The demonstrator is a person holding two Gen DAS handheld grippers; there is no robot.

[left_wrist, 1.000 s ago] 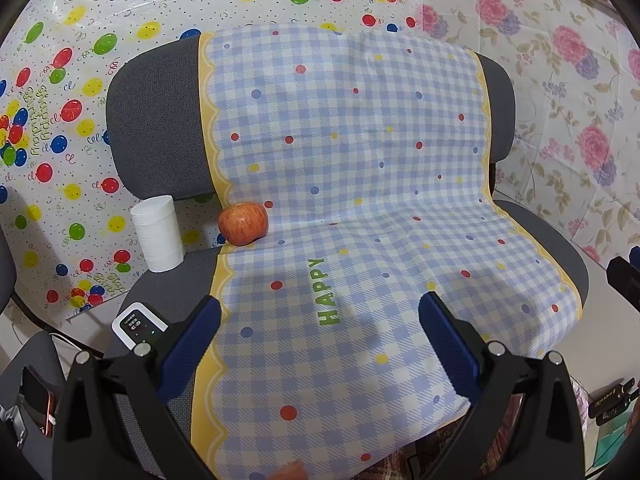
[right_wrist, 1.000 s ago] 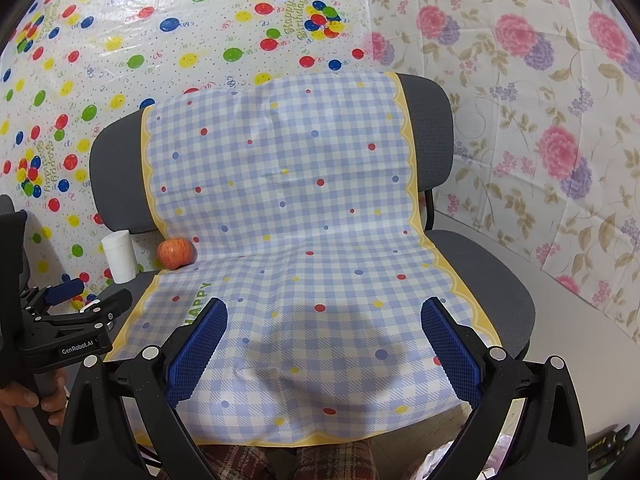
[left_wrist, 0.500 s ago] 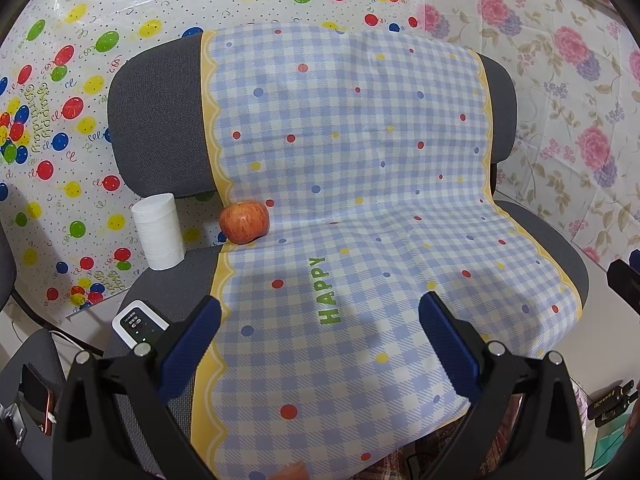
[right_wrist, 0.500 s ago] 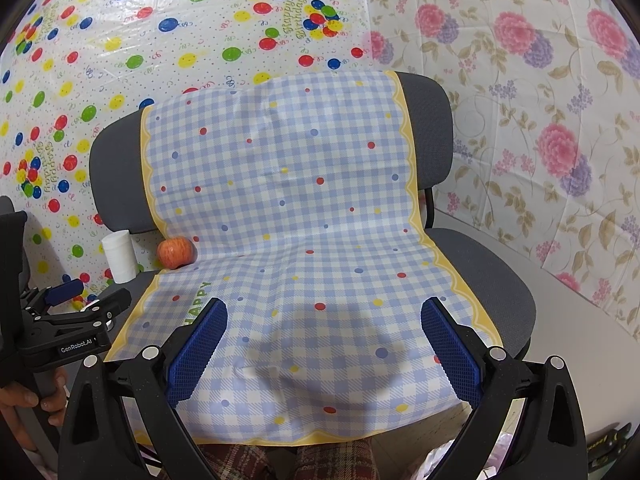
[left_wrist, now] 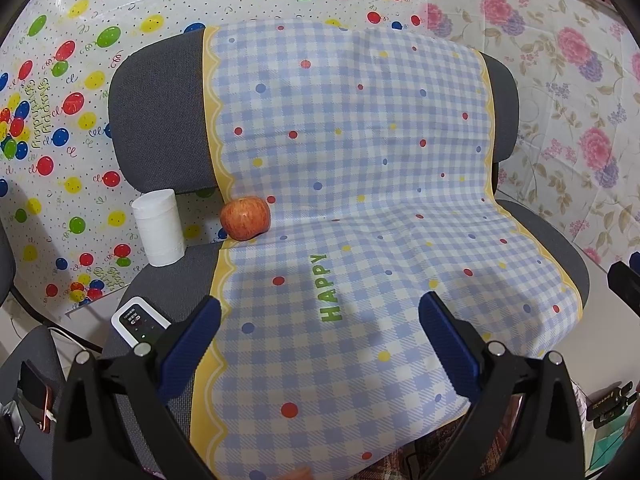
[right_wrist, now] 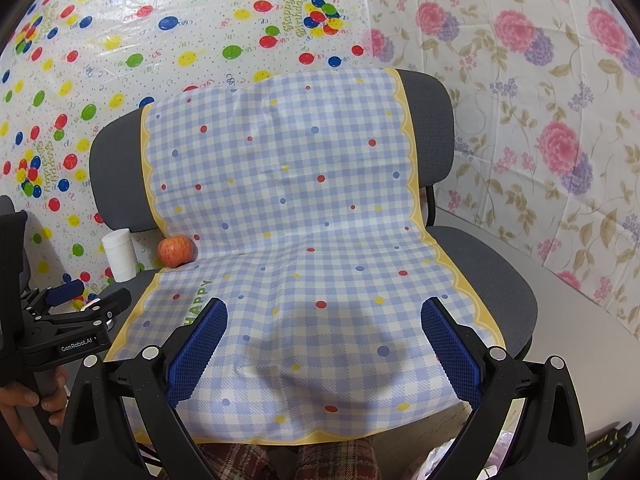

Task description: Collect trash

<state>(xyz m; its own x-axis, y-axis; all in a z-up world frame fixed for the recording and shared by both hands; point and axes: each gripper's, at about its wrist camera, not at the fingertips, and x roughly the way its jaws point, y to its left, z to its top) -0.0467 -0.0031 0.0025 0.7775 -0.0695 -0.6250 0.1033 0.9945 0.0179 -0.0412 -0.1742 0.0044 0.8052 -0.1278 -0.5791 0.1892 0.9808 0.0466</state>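
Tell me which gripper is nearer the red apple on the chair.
Left. The left gripper hangs open over the seat's front-left part, the red apple just ahead and slightly left. The right gripper is open over the seat's middle, the apple far off to its left.

The left hand-held gripper (left_wrist: 318, 330) points toward 12 o'clock, its blue-padded fingers (left_wrist: 192, 344) spread wide with nothing between them. The right hand-held gripper (right_wrist: 324, 338) does likewise, fingers (right_wrist: 450, 348) parted and empty. In the right wrist view the left one shows at 9 o'clock, its handle gripped by a hand (right_wrist: 28, 400) at 8 o'clock.
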